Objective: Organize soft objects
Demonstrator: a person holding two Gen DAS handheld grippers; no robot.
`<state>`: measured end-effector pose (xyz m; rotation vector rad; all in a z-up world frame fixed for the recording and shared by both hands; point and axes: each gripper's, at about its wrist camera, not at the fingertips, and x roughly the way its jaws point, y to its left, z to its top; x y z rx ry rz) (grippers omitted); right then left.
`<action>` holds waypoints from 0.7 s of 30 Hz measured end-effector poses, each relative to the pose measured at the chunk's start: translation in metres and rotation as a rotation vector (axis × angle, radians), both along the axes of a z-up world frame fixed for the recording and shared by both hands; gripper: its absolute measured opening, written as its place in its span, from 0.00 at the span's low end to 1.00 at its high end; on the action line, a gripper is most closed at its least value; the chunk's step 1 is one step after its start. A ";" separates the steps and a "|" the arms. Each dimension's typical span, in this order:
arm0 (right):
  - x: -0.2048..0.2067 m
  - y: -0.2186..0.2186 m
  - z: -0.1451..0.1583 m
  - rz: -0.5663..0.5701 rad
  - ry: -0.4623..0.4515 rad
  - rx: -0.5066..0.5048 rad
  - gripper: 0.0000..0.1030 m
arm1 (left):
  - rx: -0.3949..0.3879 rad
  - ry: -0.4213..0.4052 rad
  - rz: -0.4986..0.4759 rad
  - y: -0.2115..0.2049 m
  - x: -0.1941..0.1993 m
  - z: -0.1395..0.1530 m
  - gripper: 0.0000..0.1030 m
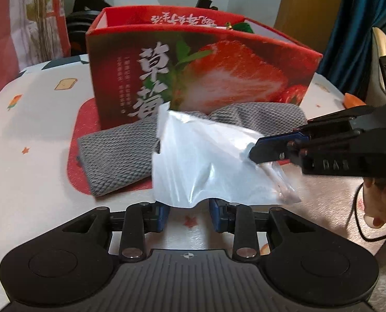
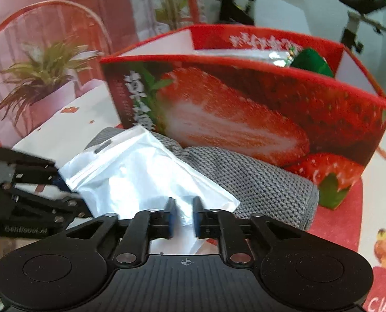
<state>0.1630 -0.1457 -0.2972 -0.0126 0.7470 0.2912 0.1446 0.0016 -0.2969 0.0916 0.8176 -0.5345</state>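
A white plastic zip bag (image 1: pixel 206 161) (image 2: pixel 130 171) is held up over a grey knitted cloth (image 1: pixel 120 158) (image 2: pixel 258 184) that lies on the bed against a red strawberry box (image 1: pixel 219 72) (image 2: pixel 245 109). My left gripper (image 1: pixel 190 214) (image 2: pixel 65 189) grips the bag's zip edge, and the bag covers its fingertips. My right gripper (image 2: pixel 184 217) (image 1: pixel 254 154) reaches in from the right at the bag's opposite corner. Its fingers stand slightly apart, with the corner between them and not pressed.
The open box holds a green item (image 1: pixel 242 27) (image 2: pixel 312 61) and a shiny packet. The bed has a white patterned sheet (image 1: pixel 37 135). An exercise bike (image 1: pixel 89 2) stands behind and a plant-print curtain (image 2: pixel 45 72) hangs at the left. A hand (image 1: pixel 377 200) holds the right gripper.
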 end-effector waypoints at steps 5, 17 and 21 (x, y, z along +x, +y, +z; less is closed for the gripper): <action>-0.013 0.005 0.011 0.038 -0.072 -0.066 0.33 | -0.110 0.056 0.039 0.003 0.010 0.010 0.33; -0.032 -0.013 0.056 0.005 -0.209 -0.051 0.44 | -0.189 0.029 0.048 -0.010 0.030 0.039 0.33; -0.036 -0.024 0.059 -0.026 -0.246 -0.036 0.48 | -0.191 0.016 0.064 -0.018 0.039 0.042 0.33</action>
